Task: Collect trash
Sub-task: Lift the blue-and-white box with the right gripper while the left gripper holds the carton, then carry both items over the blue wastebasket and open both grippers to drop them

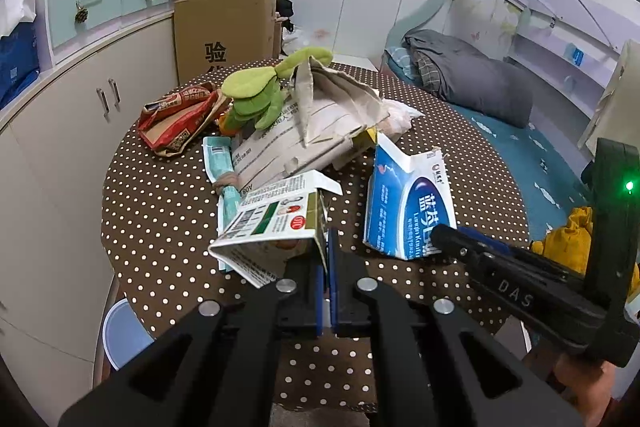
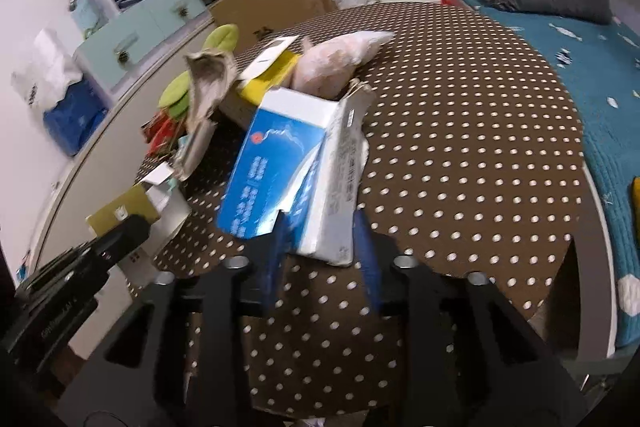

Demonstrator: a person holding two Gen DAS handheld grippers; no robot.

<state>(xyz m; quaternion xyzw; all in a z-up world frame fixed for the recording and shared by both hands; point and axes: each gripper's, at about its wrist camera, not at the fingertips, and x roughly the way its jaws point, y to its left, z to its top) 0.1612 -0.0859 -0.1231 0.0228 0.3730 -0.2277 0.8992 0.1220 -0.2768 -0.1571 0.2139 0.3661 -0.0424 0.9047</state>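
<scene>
Fingers of my left gripper (image 1: 329,247), angled down over the polka-dot tabletop (image 1: 160,219), are clamped on a flap of the white-and-green carton (image 1: 272,223). My right gripper (image 2: 322,251), also tilted down, straddles the blue-and-white box (image 2: 288,179), its fingers (image 2: 366,259) parted around the bottom edge.

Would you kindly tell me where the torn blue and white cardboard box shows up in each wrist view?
Left wrist view: the torn blue and white cardboard box stands right of centre on the brown polka-dot tablecloth, with the right gripper at its lower right corner.
Right wrist view: the box is at centre, between that gripper's open fingers.
Shared landmark: the green plush toy.
</scene>
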